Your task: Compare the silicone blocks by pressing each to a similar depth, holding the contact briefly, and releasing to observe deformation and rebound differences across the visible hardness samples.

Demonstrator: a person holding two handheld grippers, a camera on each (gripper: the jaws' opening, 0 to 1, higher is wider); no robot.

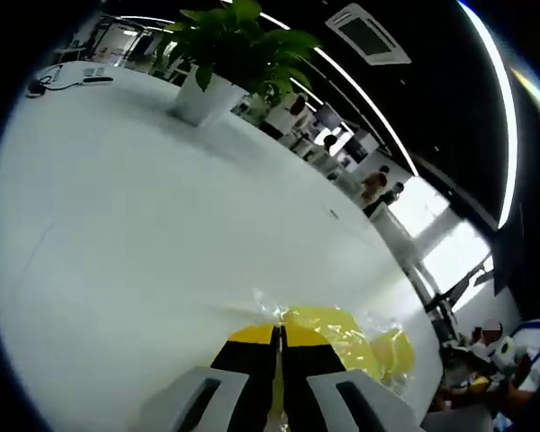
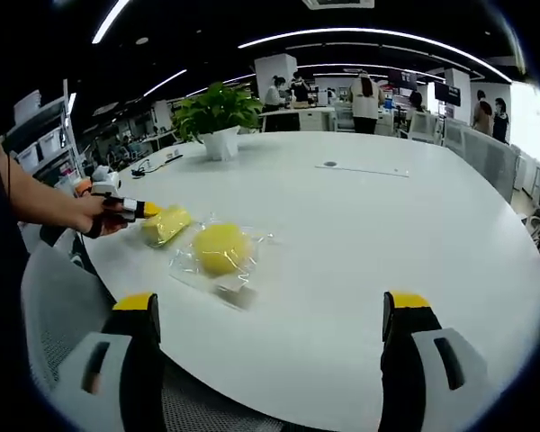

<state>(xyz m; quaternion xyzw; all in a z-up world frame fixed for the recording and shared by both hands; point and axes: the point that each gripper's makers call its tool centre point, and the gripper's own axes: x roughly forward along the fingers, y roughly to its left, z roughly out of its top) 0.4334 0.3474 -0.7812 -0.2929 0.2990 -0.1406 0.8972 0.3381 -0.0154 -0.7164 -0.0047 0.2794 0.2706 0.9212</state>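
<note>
Yellow-tipped jaws of the left hand-held gripper (image 1: 278, 335) met closed, pressing a bagged yellow silicone block (image 2: 165, 223); the right hand-held gripper (image 2: 272, 315) stood wide open, a round yellow bagged block (image 2: 220, 248) ahead on the white surface (image 2: 360, 234).

Open-plan office, long white table (image 2: 360, 225), potted plant (image 2: 218, 117), strip ceiling lights (image 2: 369, 36)

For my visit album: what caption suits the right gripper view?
Open right tongs face two bagged yellow blocks on a white table while the left tongs touch the far block.
</note>
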